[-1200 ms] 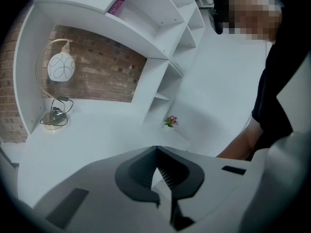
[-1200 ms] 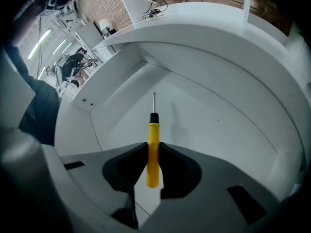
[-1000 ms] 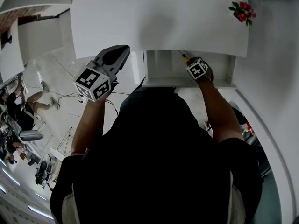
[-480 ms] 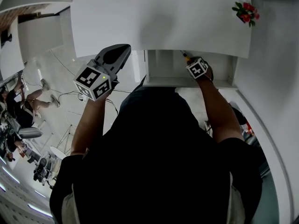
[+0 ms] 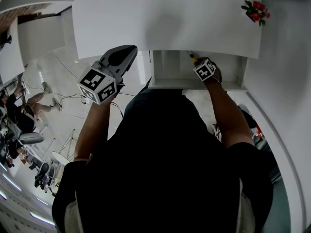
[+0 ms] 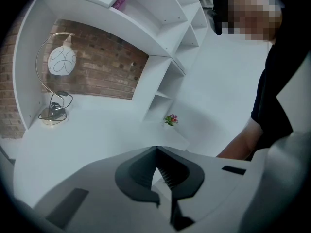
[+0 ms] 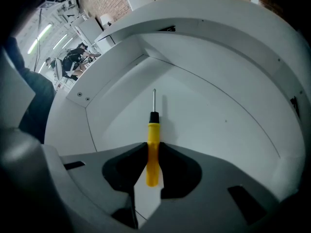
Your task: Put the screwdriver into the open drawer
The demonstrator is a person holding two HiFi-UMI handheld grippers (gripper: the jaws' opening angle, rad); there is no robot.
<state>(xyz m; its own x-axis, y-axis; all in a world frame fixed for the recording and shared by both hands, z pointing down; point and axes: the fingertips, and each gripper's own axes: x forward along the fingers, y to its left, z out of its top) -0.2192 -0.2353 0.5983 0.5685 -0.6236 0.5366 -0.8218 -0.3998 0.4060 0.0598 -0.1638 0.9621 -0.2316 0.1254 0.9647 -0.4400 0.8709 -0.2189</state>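
Note:
The screwdriver has a yellow handle, a black collar and a thin steel shaft that points into the open white drawer. My right gripper is shut on the handle and holds the tool just above the drawer floor. In the head view the right gripper sits inside the drawer, which is pulled out from under the desk top, with the screwdriver sticking out ahead of it. My left gripper is raised left of the drawer. Its jaws are shut on nothing, as the left gripper view shows.
A white desk top spans the drawer, with a small bunch of red flowers at its far right. The left gripper view shows a globe lamp, curved white shelves and a brick wall. Seated people are far left.

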